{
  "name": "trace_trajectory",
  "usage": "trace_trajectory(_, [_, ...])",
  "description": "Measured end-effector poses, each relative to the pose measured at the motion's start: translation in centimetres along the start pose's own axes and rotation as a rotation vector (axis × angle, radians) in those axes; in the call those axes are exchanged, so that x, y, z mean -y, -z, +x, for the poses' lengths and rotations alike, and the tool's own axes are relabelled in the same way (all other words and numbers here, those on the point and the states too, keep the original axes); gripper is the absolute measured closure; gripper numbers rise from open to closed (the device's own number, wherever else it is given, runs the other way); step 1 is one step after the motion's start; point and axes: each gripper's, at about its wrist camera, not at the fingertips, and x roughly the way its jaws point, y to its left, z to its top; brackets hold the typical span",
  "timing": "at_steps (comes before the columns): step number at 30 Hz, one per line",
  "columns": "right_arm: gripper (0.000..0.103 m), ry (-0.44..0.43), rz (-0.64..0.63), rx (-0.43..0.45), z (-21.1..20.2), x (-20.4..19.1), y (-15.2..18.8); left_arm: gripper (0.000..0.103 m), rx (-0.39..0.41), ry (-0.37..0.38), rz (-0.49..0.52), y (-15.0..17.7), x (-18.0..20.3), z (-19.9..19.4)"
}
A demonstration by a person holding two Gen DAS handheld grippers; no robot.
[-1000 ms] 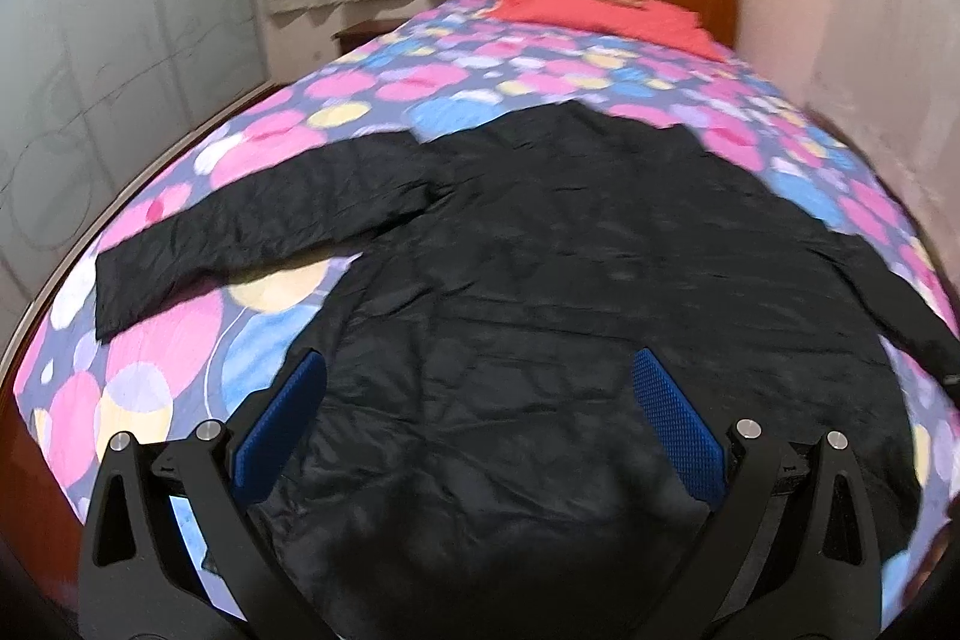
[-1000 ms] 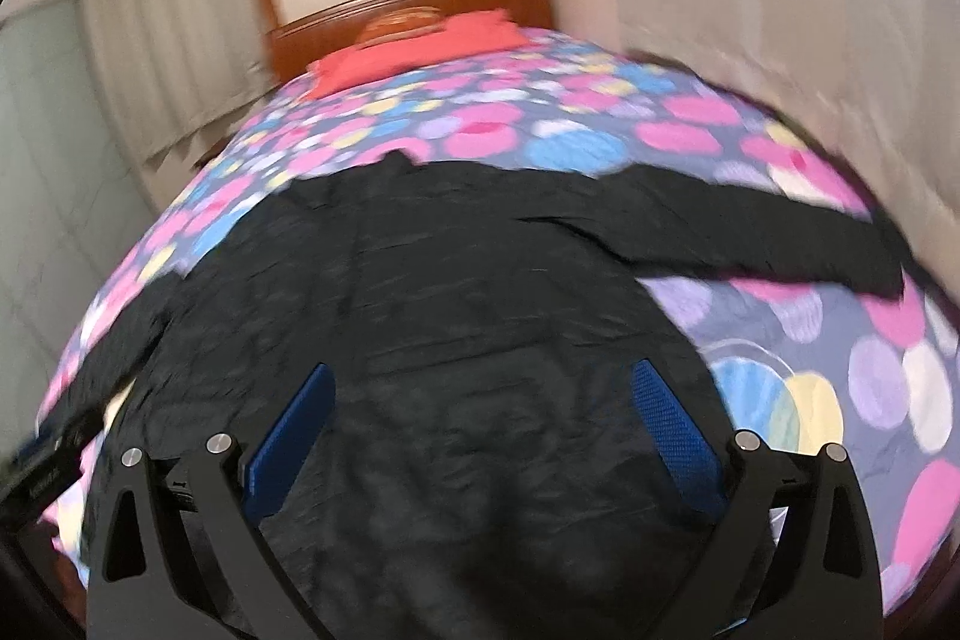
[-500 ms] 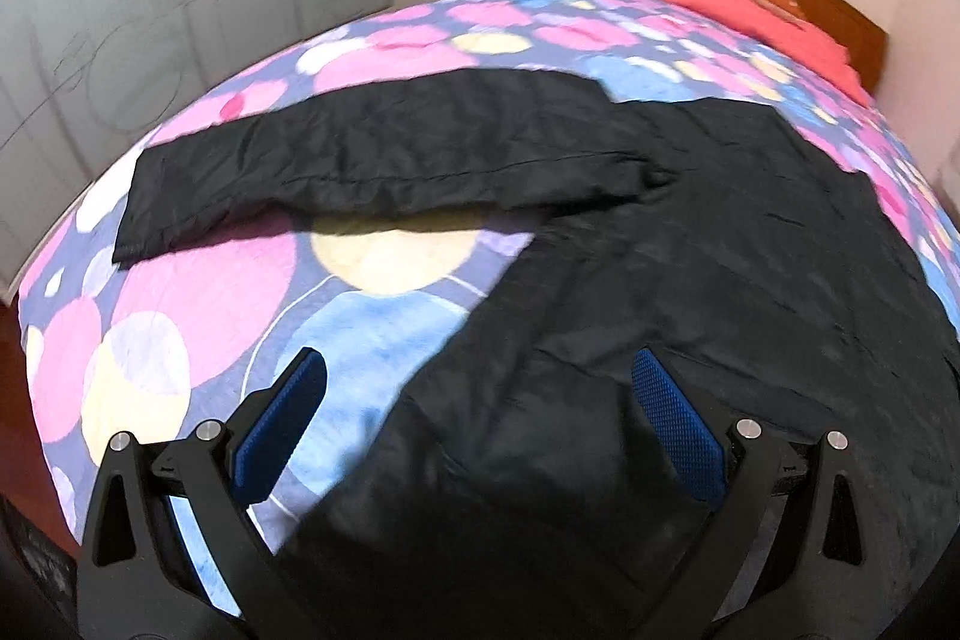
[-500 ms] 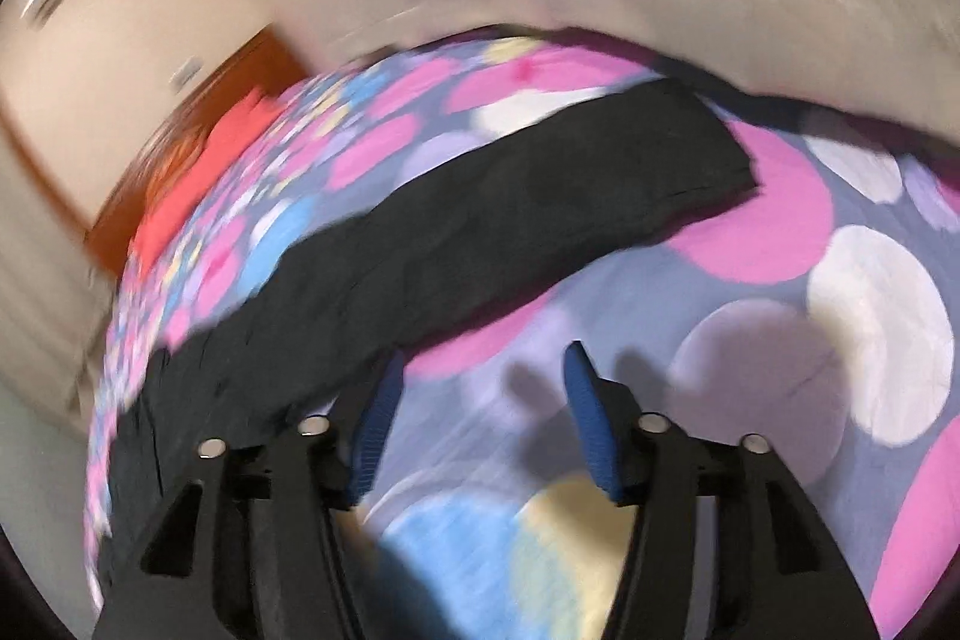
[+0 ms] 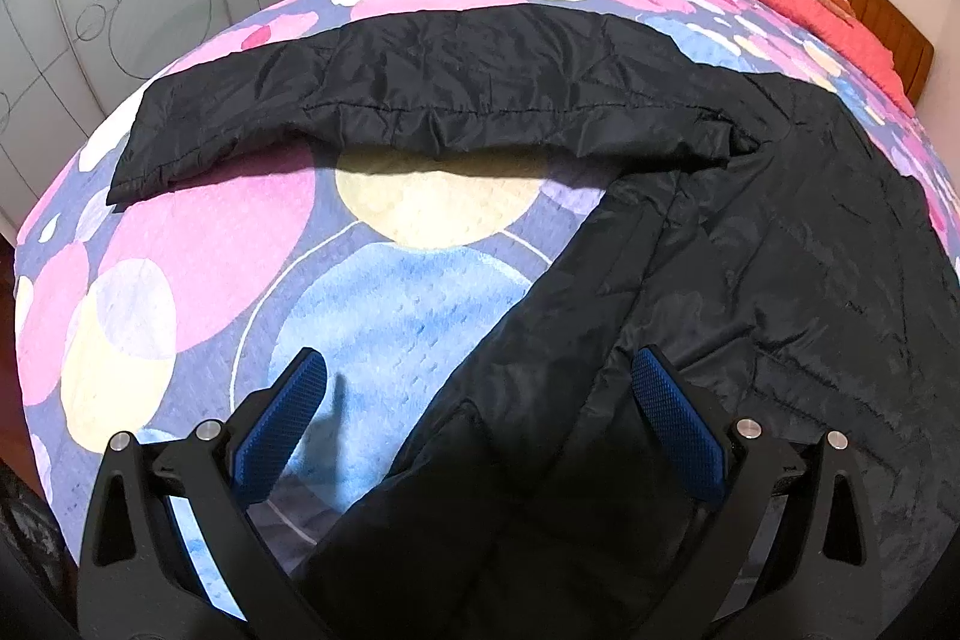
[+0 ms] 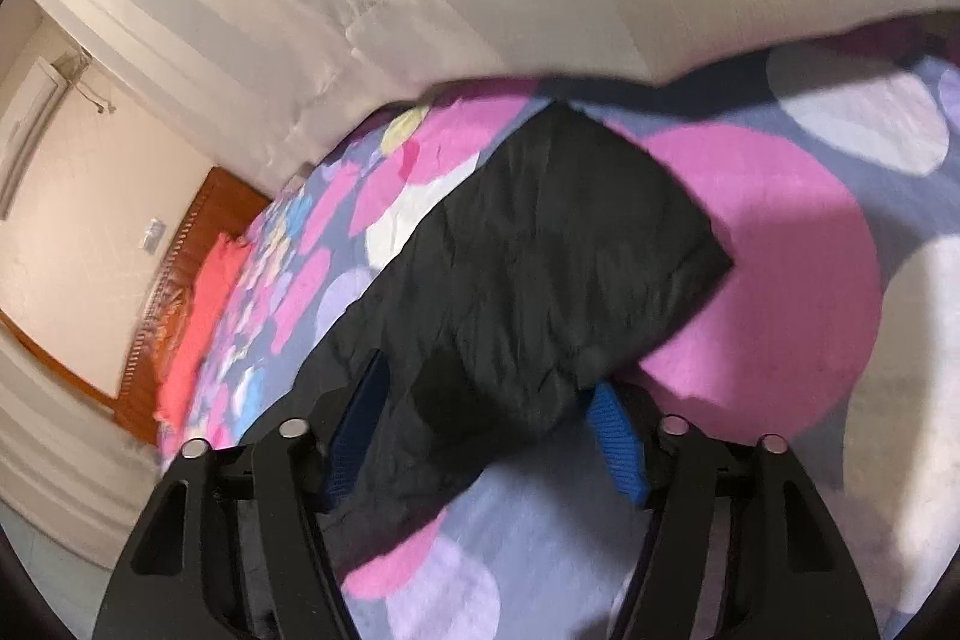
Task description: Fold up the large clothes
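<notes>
A black quilted jacket (image 5: 750,232) is spread flat on a bed (image 5: 198,292) covered in coloured circles, one sleeve (image 5: 420,100) stretched toward ten o'clock. The left gripper (image 5: 474,394) is held over the hem, jaws released. The right gripper (image 6: 480,412) has just been closing, its jaws set around the other sleeve (image 6: 540,268); a firm grasp cannot be told.

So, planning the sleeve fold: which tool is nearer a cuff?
Right. The right tool straddles its sleeve near the cuff; the left tool sits at the jacket's side edge, far from its cuff.
</notes>
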Motion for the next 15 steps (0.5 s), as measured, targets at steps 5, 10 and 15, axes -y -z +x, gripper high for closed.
trace_trajectory(5, [0.083,0.015,-0.025,0.011,0.1,-0.5,-0.2,0.002,-0.006,-0.013,0.01,0.1,0.4,0.4])
trace_trajectory(10, [0.088,-0.013,-0.148,0.087,-2.5,-3.9,0.1,0.002,-0.011,-0.016,0.014,0.2,0.5,0.6])
trace_trajectory(15, [0.088,-0.125,-0.361,0.106,-4.9,-12.3,2.7,0.002,-0.014,-0.01,0.012,0.2,0.7,0.9])
